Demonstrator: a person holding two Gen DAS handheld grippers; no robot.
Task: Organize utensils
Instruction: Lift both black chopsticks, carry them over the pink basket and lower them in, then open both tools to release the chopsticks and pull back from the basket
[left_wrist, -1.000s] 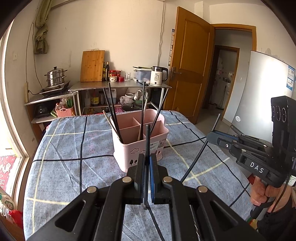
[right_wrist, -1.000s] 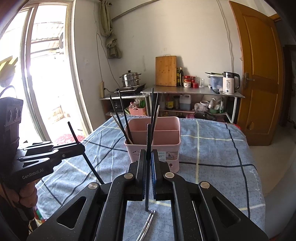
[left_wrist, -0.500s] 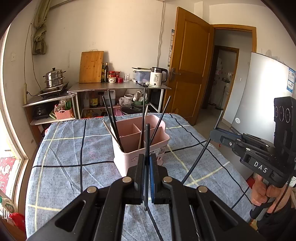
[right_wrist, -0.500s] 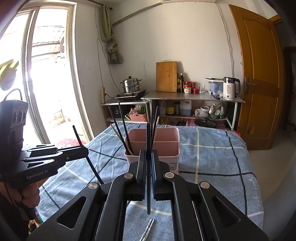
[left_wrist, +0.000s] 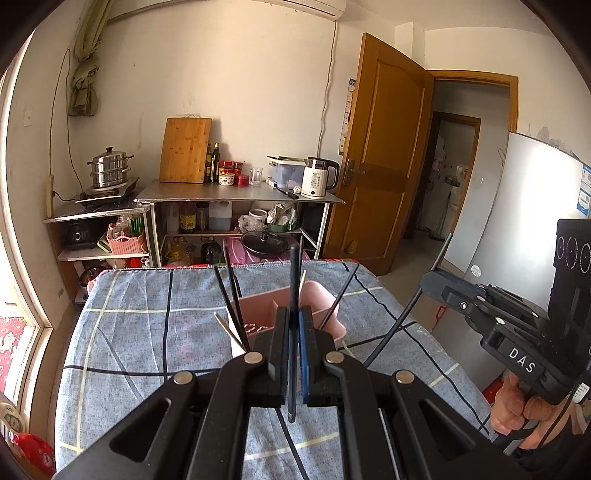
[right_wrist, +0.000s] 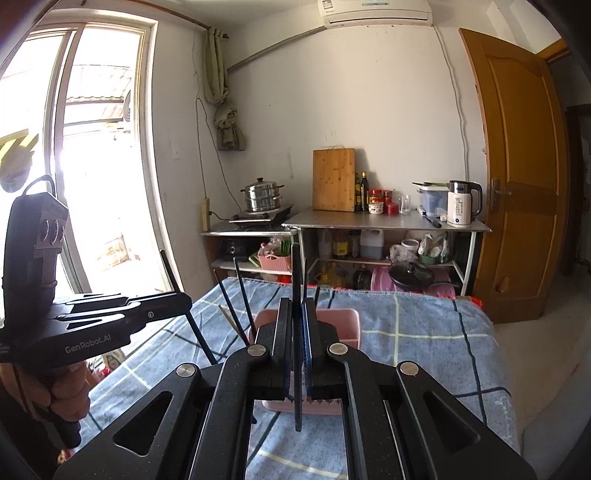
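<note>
A: Chopsticks, that's what both claws carry. The left claw (left_wrist: 293, 354) is clamped on one black chopstick (left_wrist: 293, 280), held upright between its pads, and the right claw (right_wrist: 296, 354) is clamped the same way on another black chopstick (right_wrist: 295, 280).

B: Where is the holder?

A: A pink utensil caddy (left_wrist: 258, 314) stands on the tabletop (left_wrist: 147, 325), which is covered by a blue checked cloth. It sits just ahead of both claws and partly behind them in each wrist view; from the right wrist only its rim and base show (right_wrist: 343, 321).

B: What's in it?

A: Several dark chopsticks (left_wrist: 232, 291) lean in the left compartment, with a pale utensil handle beside them. Another dark stick (left_wrist: 340, 299) leans out at the right side. A divider splits the caddy, but how many compartments there are, I cannot tell.

B: So which step is this?

A: I judge it the carry-and-drop step: each claw is raised with a stick, neither is over an opening yet. Next, each stick's lower tip needs lining up above a compartment, probably the one with the other chopsticks, then lowering before the jaws let go.

B: Risks?

A: Knocking the leaning sticks, or the two claws crowding each other above that narrow caddy.
</note>
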